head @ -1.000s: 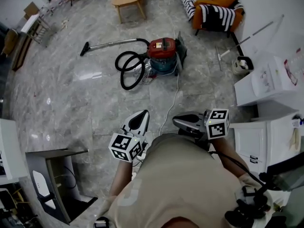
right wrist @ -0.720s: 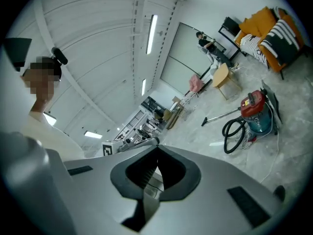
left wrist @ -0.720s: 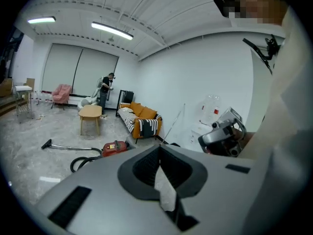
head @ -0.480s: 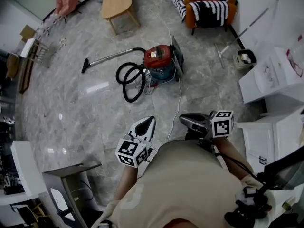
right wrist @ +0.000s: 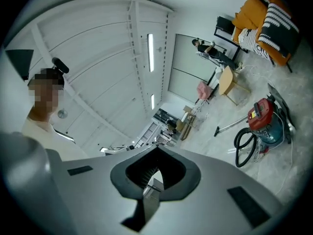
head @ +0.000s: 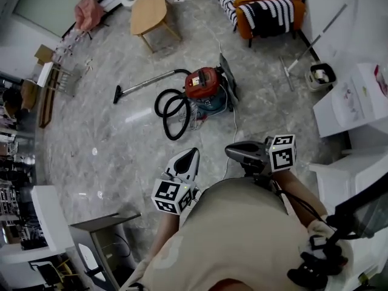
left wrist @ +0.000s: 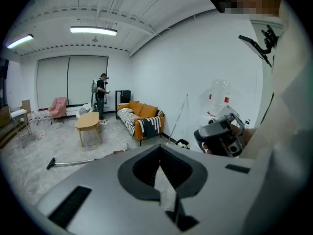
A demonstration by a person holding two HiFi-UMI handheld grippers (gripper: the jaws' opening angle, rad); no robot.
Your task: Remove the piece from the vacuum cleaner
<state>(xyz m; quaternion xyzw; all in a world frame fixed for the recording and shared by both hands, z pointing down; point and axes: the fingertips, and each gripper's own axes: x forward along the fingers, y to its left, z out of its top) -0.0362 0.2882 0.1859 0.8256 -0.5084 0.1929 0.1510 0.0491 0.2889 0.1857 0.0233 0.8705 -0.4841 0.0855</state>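
So, starting at the bottom middle of the head view: both grippers sit just in front of the person's chest, side by side with a gap between them. The left gripper point(head: 193, 153) has its jaws pressed together with nothing between them. In its own view, the left gripper point(left wrist: 159, 153) shows the two halves meeting in one seam. Same story for the right gripper point(head: 228, 152), which is closed tight and empty. In the right gripper view, the right gripper point(right wrist: 155, 176) comes to one closed tip against the ceiling and far wall.

The vacuum cleaner point(head: 204, 85) is well apart from both. It sits in the upper middle of the head view, roughly straight above the gap between the two grippers, with bare marble floor point(head: 109, 138) in between. It has a red top on a teal body. Its black hose point(head: 170, 111) loops to the lower left of it. The wand point(head: 145, 79) runs off toward the left and ends in a dark nozzle. A thin white cord point(head: 234, 123) trails down from the cleaner toward the grippers.

In the right gripper view the vacuum cleaner point(right wrist: 264, 117) is over at the right edge, well right of the jaws. In the left gripper view I can only make out the wand point(left wrist: 73, 162) on the floor at middle left, because the gripper's body blocks most of the cleaner.

Further out in the head view there's a wooden table point(head: 150, 11) at top centre and an orange sofa point(head: 267, 2) with a striped throw at top right.
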